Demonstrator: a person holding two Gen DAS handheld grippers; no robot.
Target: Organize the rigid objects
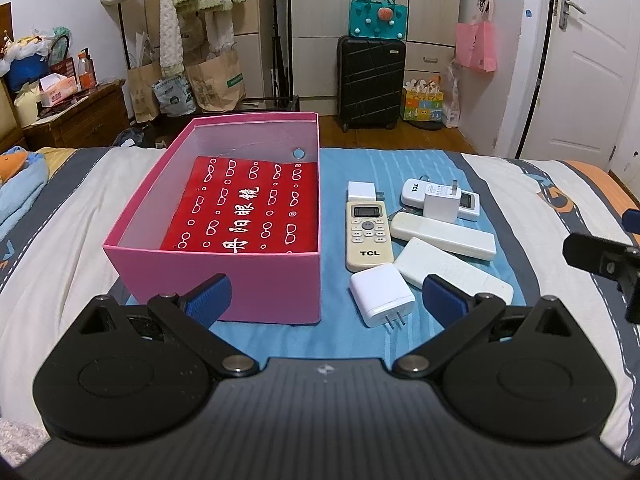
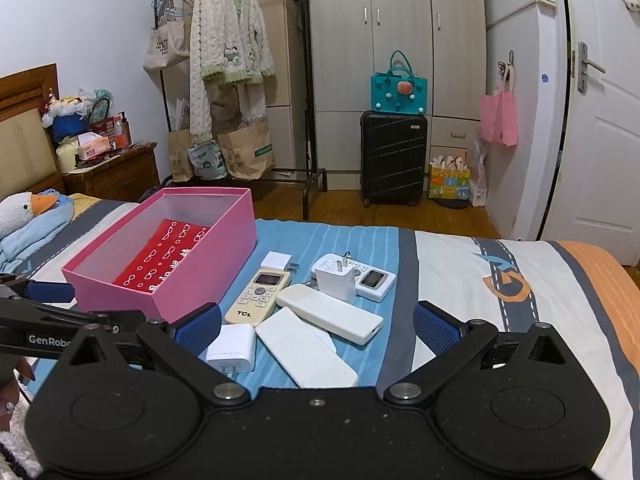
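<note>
A pink box [image 1: 280,280] [image 2: 208,264] stands open on the bed with a red patterned case [image 1: 248,208] [image 2: 164,256] inside. To its right lie a cream TCL remote [image 1: 367,236] [image 2: 258,298], two white power banks [image 1: 454,270] [image 2: 306,352], a white remote [image 1: 414,192] [image 2: 372,280] and three white chargers, the nearest one [image 1: 382,294] [image 2: 234,348]. My left gripper [image 1: 326,300] is open and empty, in front of the box and charger. My right gripper [image 2: 316,324] is open and empty, over the near power bank.
The items lie on a blue striped sheet [image 1: 360,164] on the bed. A duck plush [image 2: 24,212] lies at the left. A black suitcase [image 2: 394,156], clothes rack and wardrobe stand beyond the bed's far edge. A white door [image 2: 600,120] is on the right.
</note>
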